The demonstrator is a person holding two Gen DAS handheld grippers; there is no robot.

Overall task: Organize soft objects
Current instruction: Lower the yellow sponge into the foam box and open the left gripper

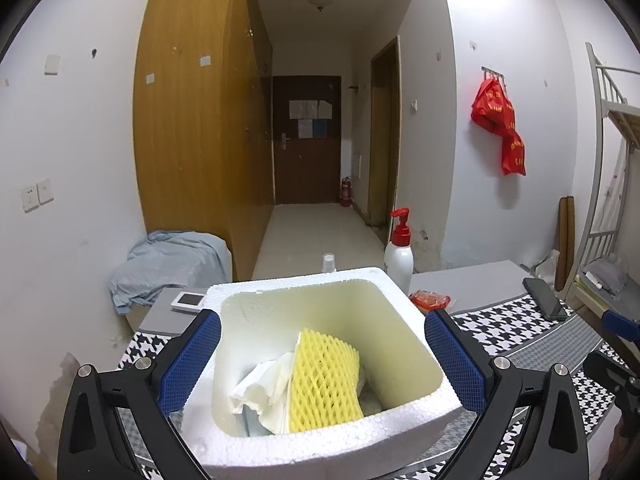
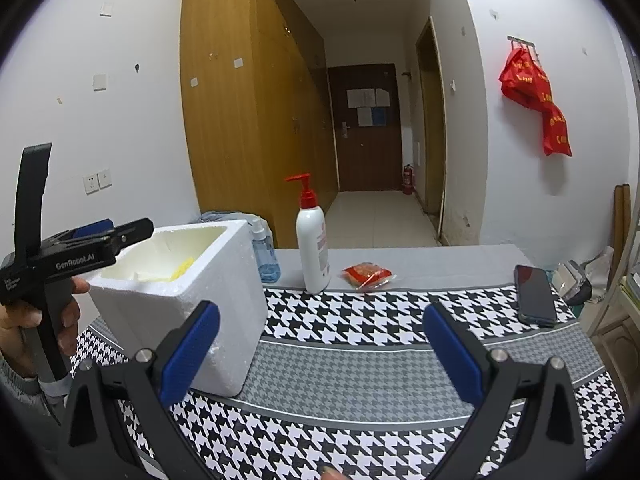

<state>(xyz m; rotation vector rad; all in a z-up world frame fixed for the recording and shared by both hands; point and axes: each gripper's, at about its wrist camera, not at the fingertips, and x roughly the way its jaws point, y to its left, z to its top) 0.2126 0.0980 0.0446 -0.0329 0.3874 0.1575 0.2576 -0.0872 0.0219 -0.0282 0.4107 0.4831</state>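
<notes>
A white foam box (image 1: 332,436) stands on the houndstooth tablecloth (image 2: 360,364). Inside lie a yellow foam net sleeve (image 1: 324,384) and crumpled white paper (image 1: 264,388). My left gripper (image 1: 322,360) is open and empty, its blue pads to either side of the box just above its rim. In the right wrist view the box (image 2: 180,300) is at the left with the left gripper (image 2: 116,236) over it. My right gripper (image 2: 320,352) is open and empty above bare cloth right of the box. A red snack packet (image 2: 368,274) lies near the table's far edge.
A white pump bottle (image 2: 314,248) and a small blue bottle (image 2: 265,256) stand behind the box. A black phone (image 2: 534,294) lies at the right. A small white device (image 1: 188,301) and a clear cup (image 1: 328,263) sit at the far edge.
</notes>
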